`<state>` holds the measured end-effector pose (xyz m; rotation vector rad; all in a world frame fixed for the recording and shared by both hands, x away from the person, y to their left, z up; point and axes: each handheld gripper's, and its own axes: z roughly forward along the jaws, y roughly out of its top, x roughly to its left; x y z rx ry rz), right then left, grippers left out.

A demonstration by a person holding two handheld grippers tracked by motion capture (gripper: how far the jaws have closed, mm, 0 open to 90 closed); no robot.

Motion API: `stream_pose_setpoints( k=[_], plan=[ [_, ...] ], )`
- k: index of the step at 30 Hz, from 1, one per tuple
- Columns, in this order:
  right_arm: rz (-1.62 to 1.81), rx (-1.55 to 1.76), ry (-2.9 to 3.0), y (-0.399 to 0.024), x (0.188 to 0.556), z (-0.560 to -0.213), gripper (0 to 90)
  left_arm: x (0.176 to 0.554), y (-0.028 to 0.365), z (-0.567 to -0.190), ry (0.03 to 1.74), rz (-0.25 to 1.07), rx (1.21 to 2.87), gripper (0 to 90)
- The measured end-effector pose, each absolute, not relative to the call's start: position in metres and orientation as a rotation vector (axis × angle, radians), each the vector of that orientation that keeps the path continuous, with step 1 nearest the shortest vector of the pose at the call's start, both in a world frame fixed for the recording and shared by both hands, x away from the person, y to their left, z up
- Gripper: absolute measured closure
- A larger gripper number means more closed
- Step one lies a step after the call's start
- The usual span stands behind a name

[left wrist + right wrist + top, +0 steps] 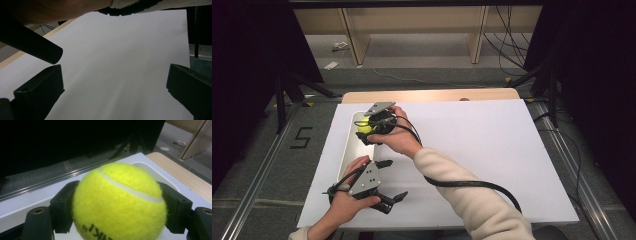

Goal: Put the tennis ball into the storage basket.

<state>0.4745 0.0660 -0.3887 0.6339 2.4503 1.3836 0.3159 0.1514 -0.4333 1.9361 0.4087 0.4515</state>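
Fingers (40, 97) of the left gripper (391, 181) stand wide apart with nothing between them, and it hovers near the front of the white tray (348, 150), over the white sheet (492, 160). Further right, the right gripper (371, 131) is over that tray and its two jaws press on both sides of a yellow tennis ball (120, 202), which stays above the tray's far end.

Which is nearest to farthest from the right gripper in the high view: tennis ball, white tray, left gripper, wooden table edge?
1. tennis ball: clamped between the jaws of the right gripper.
2. white tray: directly beneath the gripper, at the sheet's left.
3. Too close to call: left gripper, toward the near edge, and wooden table edge, at the far side.
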Motion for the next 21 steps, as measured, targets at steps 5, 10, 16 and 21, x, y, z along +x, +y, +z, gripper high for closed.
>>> stream_pose_setpoints(
  k=[5,10,16,21],
  plan=[
    [1.383,0.631,2.452,0.0669,0.4752,-0.3888,26.1,0.3158,0.1512,-0.4334,0.410,0.452,1.937,0.4],
    [1.384,0.622,2.456,0.0701,0.4751,-0.3889,26.1,0.3157,0.1510,-0.4334,0.407,0.450,1.937,0.4],
    [1.384,0.620,2.465,0.0739,0.4755,-0.3882,26.1,0.3158,0.1514,-0.4334,0.408,0.451,1.936,0.4],
    [1.379,0.609,2.467,0.0753,0.4767,-0.3882,26.1,0.3157,0.1511,-0.4334,0.408,0.452,1.937,0.4]
  ],
)
